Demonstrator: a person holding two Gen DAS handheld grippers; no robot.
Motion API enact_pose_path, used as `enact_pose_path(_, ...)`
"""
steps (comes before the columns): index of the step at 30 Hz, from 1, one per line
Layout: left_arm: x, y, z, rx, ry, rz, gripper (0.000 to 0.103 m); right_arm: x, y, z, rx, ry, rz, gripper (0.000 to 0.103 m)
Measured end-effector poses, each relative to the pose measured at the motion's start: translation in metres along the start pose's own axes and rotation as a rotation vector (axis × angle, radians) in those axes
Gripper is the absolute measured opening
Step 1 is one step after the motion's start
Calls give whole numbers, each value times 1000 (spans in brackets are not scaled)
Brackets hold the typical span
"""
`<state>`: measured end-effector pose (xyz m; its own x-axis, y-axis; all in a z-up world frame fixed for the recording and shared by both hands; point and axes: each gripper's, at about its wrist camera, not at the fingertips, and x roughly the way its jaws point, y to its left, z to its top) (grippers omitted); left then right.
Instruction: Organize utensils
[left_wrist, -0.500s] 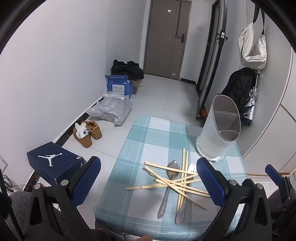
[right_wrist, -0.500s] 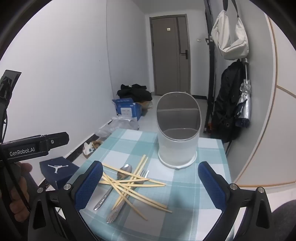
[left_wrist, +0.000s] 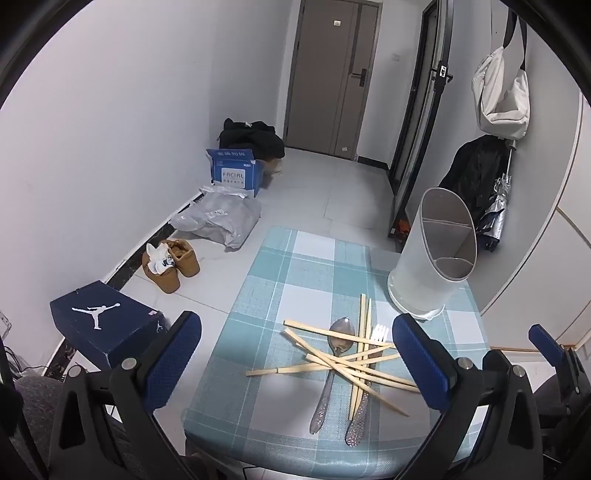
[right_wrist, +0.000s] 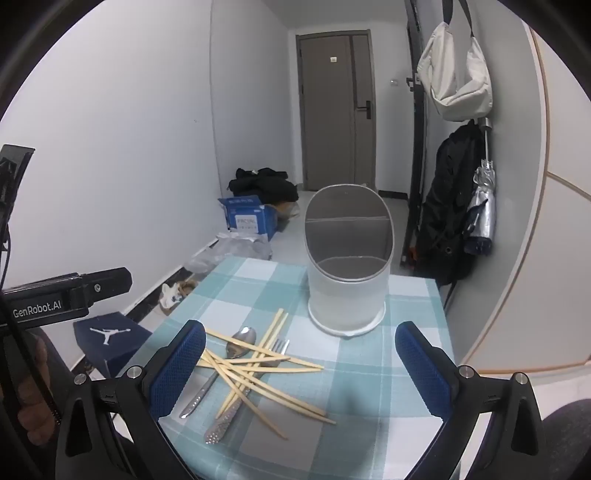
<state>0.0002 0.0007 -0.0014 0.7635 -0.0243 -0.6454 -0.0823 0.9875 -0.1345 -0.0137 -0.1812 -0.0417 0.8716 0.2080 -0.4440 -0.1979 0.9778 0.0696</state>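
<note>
Right wrist view shows both the left gripper (left_wrist: 295, 358) and right gripper (right_wrist: 301, 365) wide open and empty, chopsticks (right_wrist: 258, 369), spoon (right_wrist: 221, 365) and fork (right_wrist: 255, 384) heaped beside the seemingly empty holder (right_wrist: 347, 273), so nothing is sorted.

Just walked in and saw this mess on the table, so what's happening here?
A person holds two blue-padded grippers, left and right, both open and empty, over the checked tablecloth. Wooden chopsticks, a metal spoon and fork lie in a crossed pile. The white divided utensil holder stands empty; nothing's sorted yet.
</note>
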Motion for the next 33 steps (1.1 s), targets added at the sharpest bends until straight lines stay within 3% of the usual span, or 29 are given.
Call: enact_pose_path(33, 2, 2, -2, -29, 26, -13, 102, 0, -5, -4, 24, -1, 35, 103)
